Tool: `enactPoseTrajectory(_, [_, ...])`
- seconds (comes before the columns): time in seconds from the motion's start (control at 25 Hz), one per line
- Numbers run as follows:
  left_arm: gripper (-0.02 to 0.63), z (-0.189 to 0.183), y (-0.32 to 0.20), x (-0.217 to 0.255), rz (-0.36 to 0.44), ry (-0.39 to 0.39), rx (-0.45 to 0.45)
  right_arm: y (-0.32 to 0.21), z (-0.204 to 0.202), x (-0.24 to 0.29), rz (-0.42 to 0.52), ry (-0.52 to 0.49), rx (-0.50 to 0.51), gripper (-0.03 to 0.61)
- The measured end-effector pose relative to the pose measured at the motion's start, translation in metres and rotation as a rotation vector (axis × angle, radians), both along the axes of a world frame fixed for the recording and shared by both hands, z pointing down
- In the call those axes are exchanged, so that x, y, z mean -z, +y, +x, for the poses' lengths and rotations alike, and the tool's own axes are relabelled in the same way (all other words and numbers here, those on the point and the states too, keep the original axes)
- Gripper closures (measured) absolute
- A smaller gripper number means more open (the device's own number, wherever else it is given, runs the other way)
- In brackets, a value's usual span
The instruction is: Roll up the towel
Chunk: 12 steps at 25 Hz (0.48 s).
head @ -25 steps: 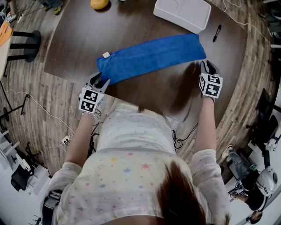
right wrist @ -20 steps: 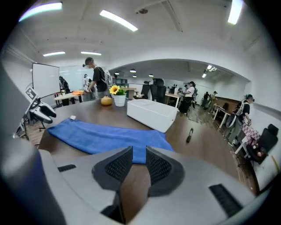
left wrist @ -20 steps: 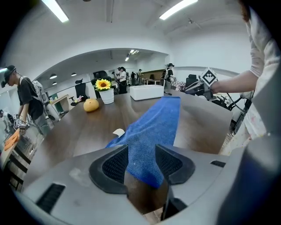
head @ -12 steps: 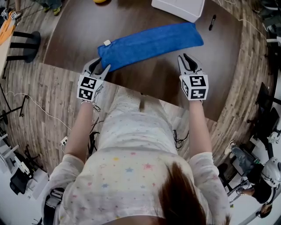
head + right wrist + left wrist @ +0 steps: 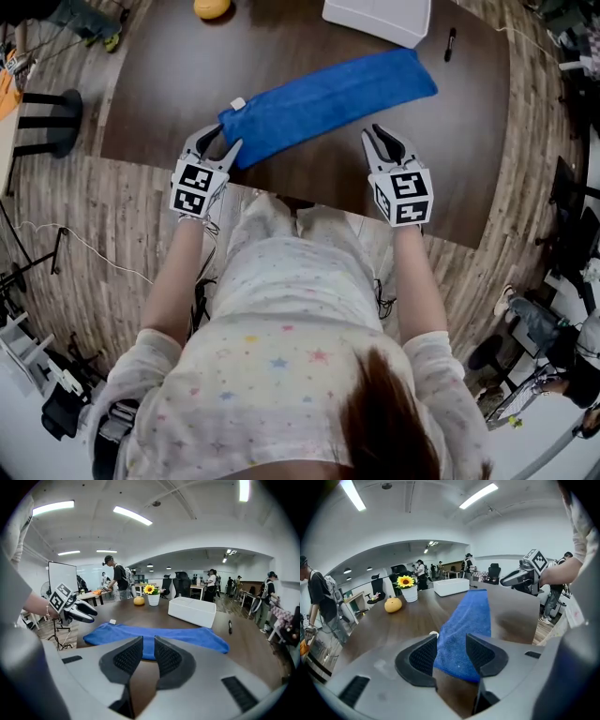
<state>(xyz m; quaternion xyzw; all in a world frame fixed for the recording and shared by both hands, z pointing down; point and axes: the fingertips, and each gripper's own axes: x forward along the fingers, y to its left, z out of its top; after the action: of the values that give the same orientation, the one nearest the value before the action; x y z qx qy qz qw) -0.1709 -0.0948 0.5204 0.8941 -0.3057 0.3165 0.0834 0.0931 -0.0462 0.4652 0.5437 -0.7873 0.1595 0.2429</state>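
Note:
A blue towel (image 5: 328,98) lies folded into a long strip across the dark table (image 5: 159,84), with a small white tag (image 5: 237,104) at its left end. My left gripper (image 5: 218,142) is at that left end, open, and the towel's end (image 5: 468,620) shows in the gap just beyond its jaws (image 5: 451,644). My right gripper (image 5: 382,139) hovers near the table's front edge, just short of the towel's long side. Its jaws (image 5: 148,641) stand only narrowly apart with nothing between them, and the towel (image 5: 183,634) lies ahead.
A white box (image 5: 380,17) sits behind the towel's right end, with a black marker (image 5: 450,44) to its right. An orange fruit (image 5: 213,7) and a sunflower pot (image 5: 408,590) stand at the far side. People and office chairs are in the room beyond.
My right gripper has moved left from the towel's right end to near the middle of its front side, and its jaws have parted a little. The left gripper has stayed at the left end.

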Motion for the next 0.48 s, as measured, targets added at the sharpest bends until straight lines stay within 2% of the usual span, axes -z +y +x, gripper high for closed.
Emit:
enactPoseTrajectory(0.2, [0.439, -0.012, -0.015, -0.005, -0.019, 0.006, -0.072, 0.0, -0.053, -0.007, -0.034, -0.033, 0.008, 0.505])
enactPoseTrajectory(0.48, [0.439, -0.023, -0.038, -0.016, -0.03, -0.029, -0.177, -0.003, -0.134, -0.025, -0.087, -0.072, 0.047, 0.505])
